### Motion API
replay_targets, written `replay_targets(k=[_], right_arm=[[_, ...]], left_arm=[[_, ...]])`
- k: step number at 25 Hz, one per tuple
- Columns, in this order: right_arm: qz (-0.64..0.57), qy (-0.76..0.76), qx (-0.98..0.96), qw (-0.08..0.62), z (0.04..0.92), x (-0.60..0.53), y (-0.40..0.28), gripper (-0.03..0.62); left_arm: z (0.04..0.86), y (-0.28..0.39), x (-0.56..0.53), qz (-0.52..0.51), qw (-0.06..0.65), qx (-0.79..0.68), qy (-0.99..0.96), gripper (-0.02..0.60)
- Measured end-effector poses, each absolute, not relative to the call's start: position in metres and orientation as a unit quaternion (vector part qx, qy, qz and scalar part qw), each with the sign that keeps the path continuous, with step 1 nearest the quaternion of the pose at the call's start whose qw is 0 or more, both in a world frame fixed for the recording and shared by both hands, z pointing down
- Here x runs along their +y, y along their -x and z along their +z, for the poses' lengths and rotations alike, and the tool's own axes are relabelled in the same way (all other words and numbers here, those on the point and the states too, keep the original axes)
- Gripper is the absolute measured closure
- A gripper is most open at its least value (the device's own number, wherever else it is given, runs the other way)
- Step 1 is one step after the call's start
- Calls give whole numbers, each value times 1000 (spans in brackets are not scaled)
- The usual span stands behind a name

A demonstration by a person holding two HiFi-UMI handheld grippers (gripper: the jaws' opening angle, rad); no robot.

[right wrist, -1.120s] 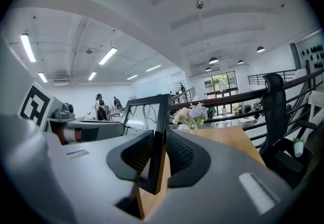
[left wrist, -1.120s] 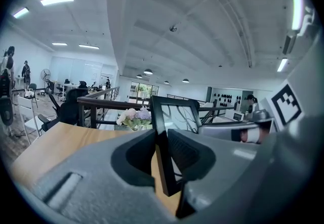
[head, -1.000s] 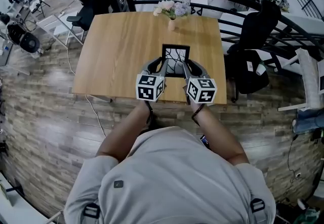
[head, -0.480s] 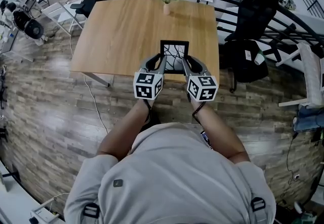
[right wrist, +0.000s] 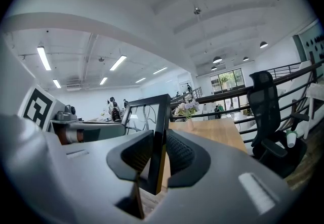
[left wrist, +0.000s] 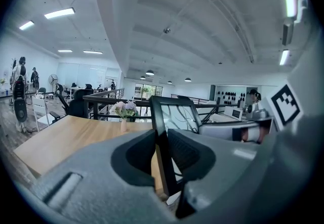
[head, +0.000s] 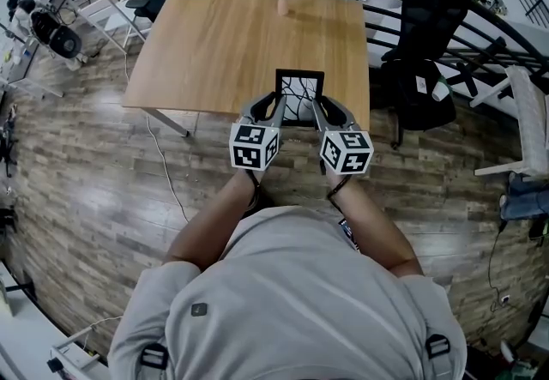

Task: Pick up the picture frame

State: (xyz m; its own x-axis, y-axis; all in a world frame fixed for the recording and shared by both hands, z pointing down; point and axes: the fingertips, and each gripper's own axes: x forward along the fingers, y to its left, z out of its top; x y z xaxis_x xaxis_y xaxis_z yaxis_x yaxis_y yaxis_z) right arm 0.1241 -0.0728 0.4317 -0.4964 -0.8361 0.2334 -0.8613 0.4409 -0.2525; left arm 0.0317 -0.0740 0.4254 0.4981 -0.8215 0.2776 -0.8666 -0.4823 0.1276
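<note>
the frame (head: pixel 299 97) is a thin black rectangle, taller than wide, round a pale pane with dark branching lines. it stands upright over the near edge of the tabletop (head: pixel 223 44), toward the right corner. the left claw (head: pixel 278 103) pinches its left side, the right claw (head: pixel 318 104) its right side.

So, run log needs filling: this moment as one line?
left gripper: shut on picture frame | right gripper: shut on it | frame: upright at wooden table near edge
</note>
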Motion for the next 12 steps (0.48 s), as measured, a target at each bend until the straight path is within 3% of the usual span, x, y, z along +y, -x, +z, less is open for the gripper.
replay_targets(k=[12], right_arm=[[169,-502,-848,33,430,-53,-130,507]], left_arm=[[425,-38,-54,89,126,-489,-859,500]])
